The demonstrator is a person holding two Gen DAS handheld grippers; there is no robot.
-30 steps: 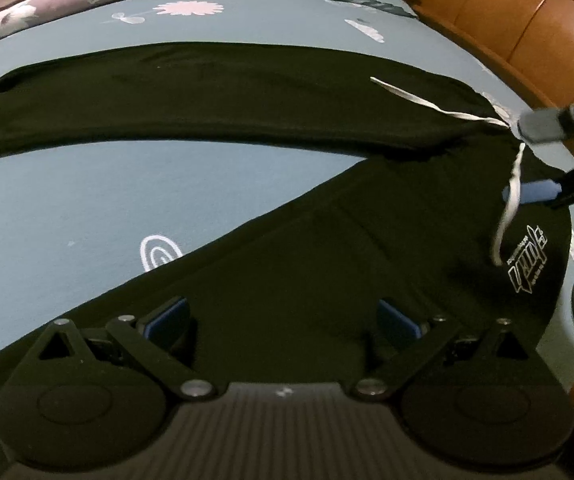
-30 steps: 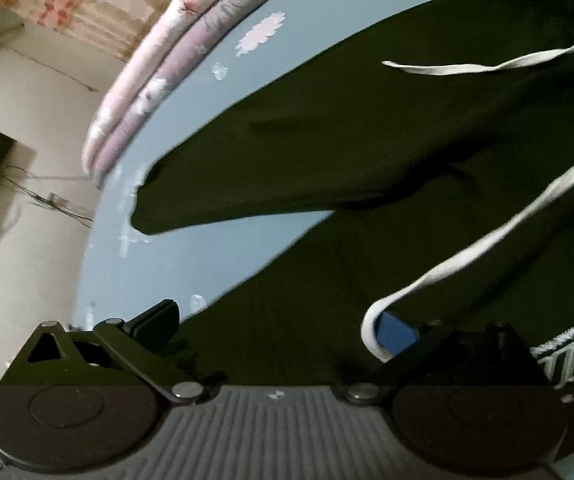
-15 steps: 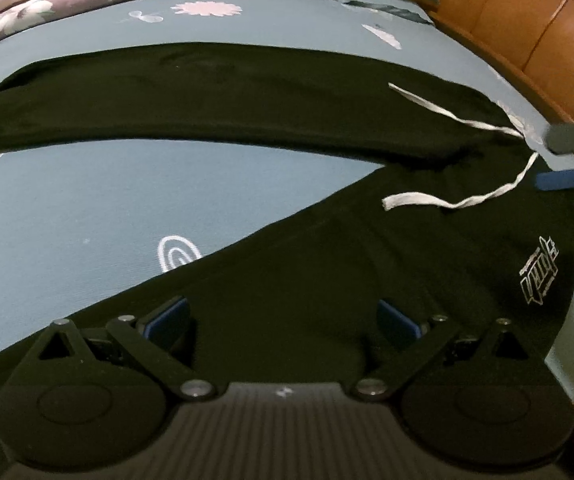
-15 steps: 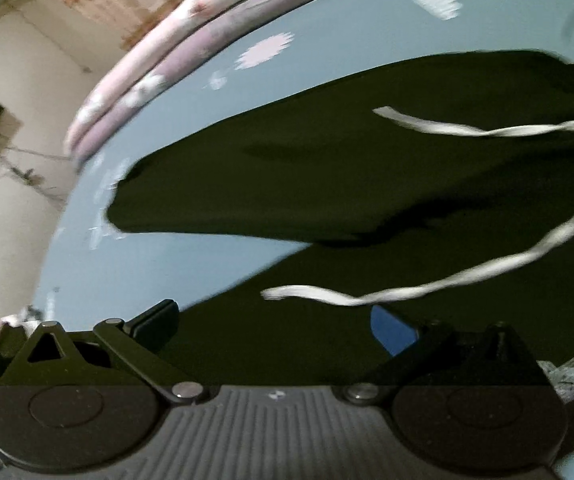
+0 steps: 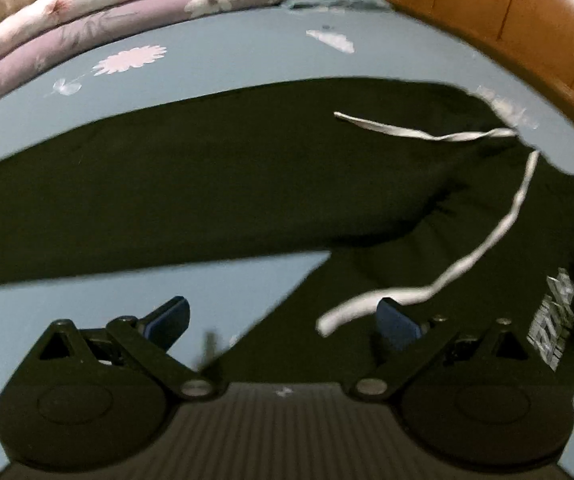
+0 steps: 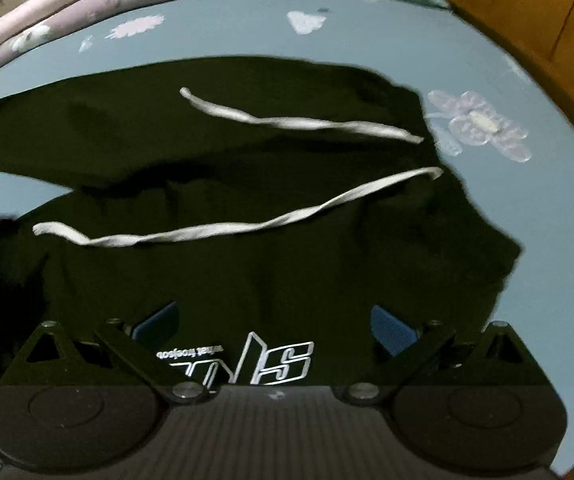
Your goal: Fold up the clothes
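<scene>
Black trousers point(image 5: 215, 184) lie spread on a blue bedsheet point(image 5: 247, 52) printed with flowers, their two legs running off to the left with a wedge of bare sheet between them. Two white drawstrings point(image 6: 299, 122) trail loose across the dark cloth near the waist, and one of them point(image 5: 483, 248) curls down just in front of the left gripper point(image 5: 283, 322), close to its right-hand finger. A silver logo point(image 6: 271, 360) sits on the cloth right under the right gripper point(image 6: 273, 330). Both grippers have their jaws spread wide with nothing between them. Folded floral quilts point(image 5: 99, 20) are stacked along the far edge of the bed, and a wooden headboard point(image 5: 527, 20) rises on the right. Open sheet lies beyond the waistband, around a pale flower point(image 6: 483, 124), and between trousers and quilts.
</scene>
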